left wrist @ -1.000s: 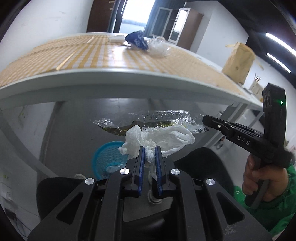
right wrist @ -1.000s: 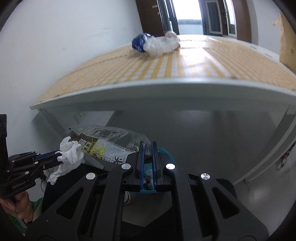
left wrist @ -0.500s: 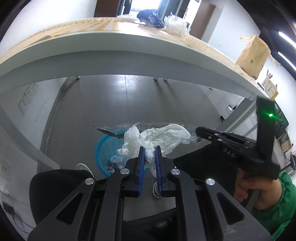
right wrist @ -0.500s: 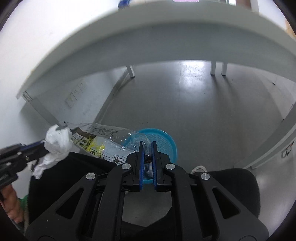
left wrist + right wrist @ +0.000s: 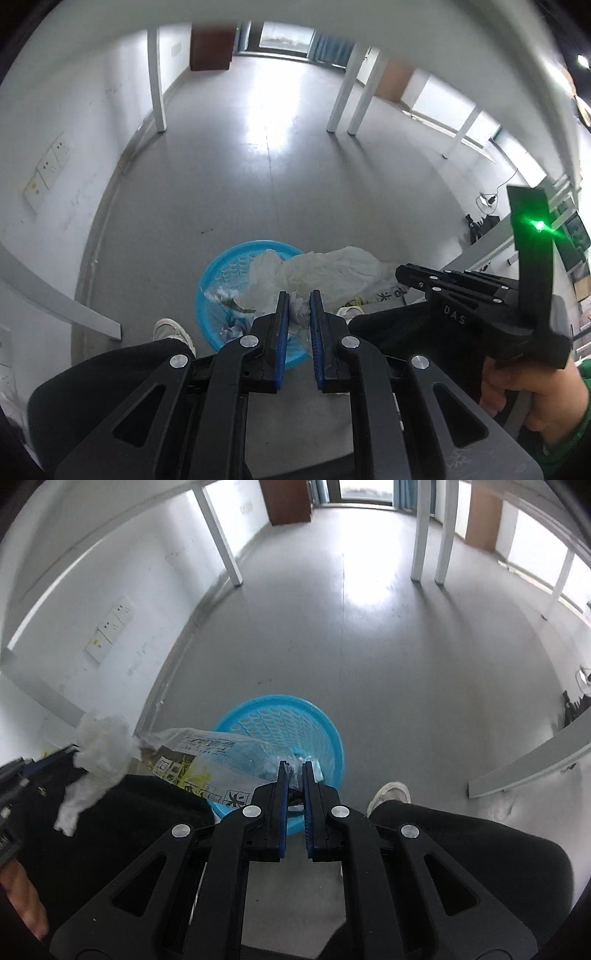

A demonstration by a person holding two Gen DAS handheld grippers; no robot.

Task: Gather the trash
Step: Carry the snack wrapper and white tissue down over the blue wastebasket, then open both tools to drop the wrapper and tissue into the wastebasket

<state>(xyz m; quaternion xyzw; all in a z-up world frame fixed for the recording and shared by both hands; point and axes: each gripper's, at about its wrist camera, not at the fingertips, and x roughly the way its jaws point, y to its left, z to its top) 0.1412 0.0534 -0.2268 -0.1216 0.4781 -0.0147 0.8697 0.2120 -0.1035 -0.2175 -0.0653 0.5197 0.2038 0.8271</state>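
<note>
My left gripper point(image 5: 296, 295) is shut on a crumpled white tissue point(image 5: 317, 271) and holds it above a blue mesh waste basket point(image 5: 225, 273) on the floor. My right gripper point(image 5: 294, 766) is shut on a clear plastic wrapper with yellow and black print point(image 5: 207, 757), held over the basket's point(image 5: 284, 720) left rim. The tissue also shows at the left of the right wrist view point(image 5: 101, 746), and the right gripper's body shows at the right of the left wrist view point(image 5: 461, 291). Some trash lies inside the basket.
The grey floor point(image 5: 369, 646) stretches ahead under the white table, with its legs point(image 5: 157, 81) point(image 5: 424, 535) at the back. A white wall with sockets point(image 5: 110, 627) is on the left. The person's black-trousered knees and white shoes point(image 5: 391, 794) flank the basket.
Both grippers have dropped from table height to below the table edge and tilted down toward the floor. The basket is now close beneath the tissue and wrapper, which stay gripped.
</note>
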